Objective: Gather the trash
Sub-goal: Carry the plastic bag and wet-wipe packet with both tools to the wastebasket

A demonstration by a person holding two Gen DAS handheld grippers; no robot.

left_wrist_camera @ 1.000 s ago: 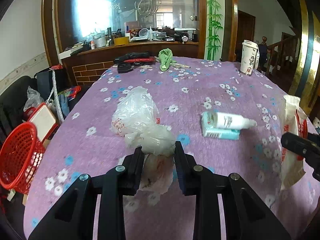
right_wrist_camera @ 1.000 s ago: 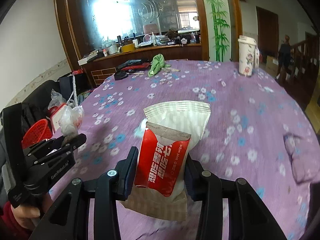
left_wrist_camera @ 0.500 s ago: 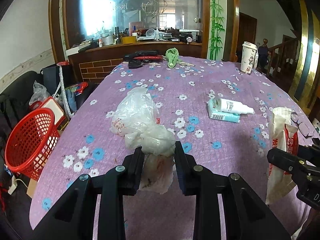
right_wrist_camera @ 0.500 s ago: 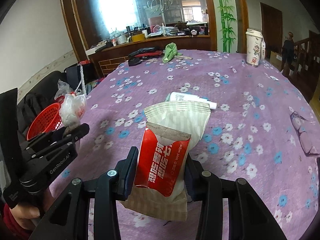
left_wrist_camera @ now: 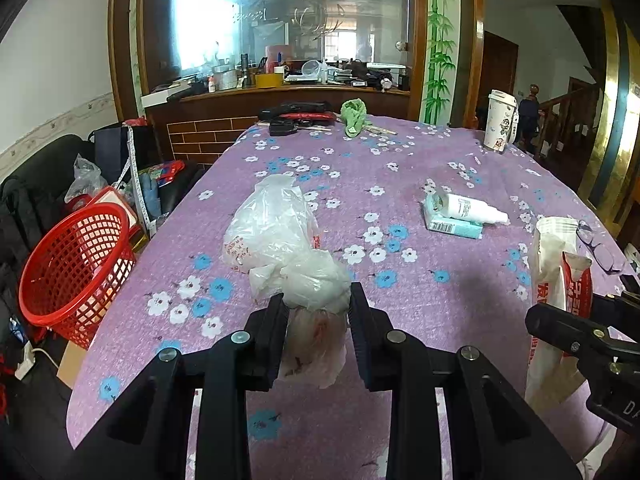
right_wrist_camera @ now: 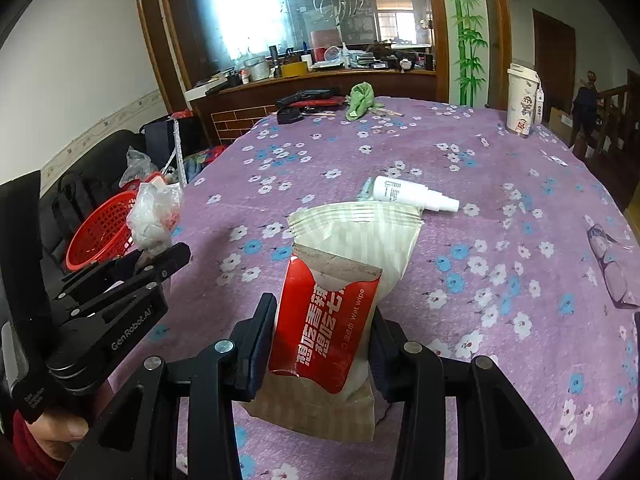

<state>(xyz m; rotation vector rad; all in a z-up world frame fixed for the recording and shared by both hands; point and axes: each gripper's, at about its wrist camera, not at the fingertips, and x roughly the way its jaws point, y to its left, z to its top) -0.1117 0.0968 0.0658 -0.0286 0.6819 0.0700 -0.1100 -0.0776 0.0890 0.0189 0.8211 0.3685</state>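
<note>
A crumpled plastic bag point(left_wrist_camera: 296, 264) is being pinched in the left gripper point(left_wrist_camera: 316, 340) jaws, a wet-wipe packet point(right_wrist_camera: 332, 320) in the right gripper point(right_wrist_camera: 320, 344) jaws; the red basket point(left_wrist_camera: 76, 264) is lying left of both, nearer the left.

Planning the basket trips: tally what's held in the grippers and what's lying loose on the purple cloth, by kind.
Plastic bags, held in left gripper: 1
Wet-wipe packets, held in right gripper: 1
White bottles: 1
Teal boxes: 1
Paper cups: 1
Green cloths: 1
Eyeglasses: 1
Total: 7
</note>
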